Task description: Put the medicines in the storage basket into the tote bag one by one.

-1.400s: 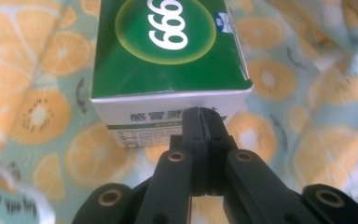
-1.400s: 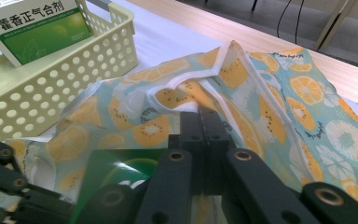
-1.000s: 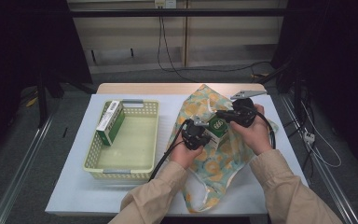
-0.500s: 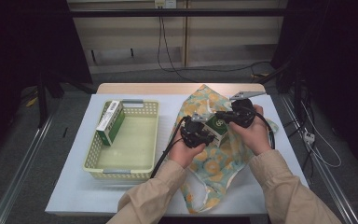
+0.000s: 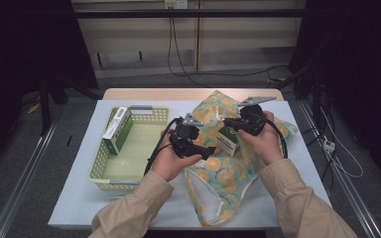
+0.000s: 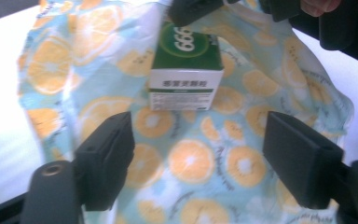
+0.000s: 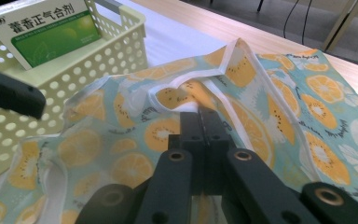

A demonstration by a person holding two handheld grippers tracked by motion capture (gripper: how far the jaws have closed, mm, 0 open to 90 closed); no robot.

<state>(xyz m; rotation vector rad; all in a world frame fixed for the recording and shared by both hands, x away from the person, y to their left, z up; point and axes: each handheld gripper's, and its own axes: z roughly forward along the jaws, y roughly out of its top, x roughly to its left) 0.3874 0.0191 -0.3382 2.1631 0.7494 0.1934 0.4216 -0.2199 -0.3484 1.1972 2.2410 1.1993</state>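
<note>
On table: orange-slice printed fabric bag (image 5: 228, 168)
Left gripper (image 6: 198, 154): spread wide, nothing held
Right gripper (image 7: 200, 122): clenched on bag's white-trimmed edge (image 7: 186, 84)

You have two green-and-white medicine boxes in front of you: one (image 5: 117, 130) leaning inside the basket and one (image 5: 227, 141) on the fruit-print cloth bag. There is one pale yellow perforated basket (image 5: 129, 174), one cloth bag (image 5: 227, 178) printed with orange slices, and one table (image 5: 84, 198) under a single white cover. You hold two grippers, one (image 5: 209, 151) in your left hand and one (image 5: 226, 122) in your right, each with two black jaws and one trailing cable.
</note>
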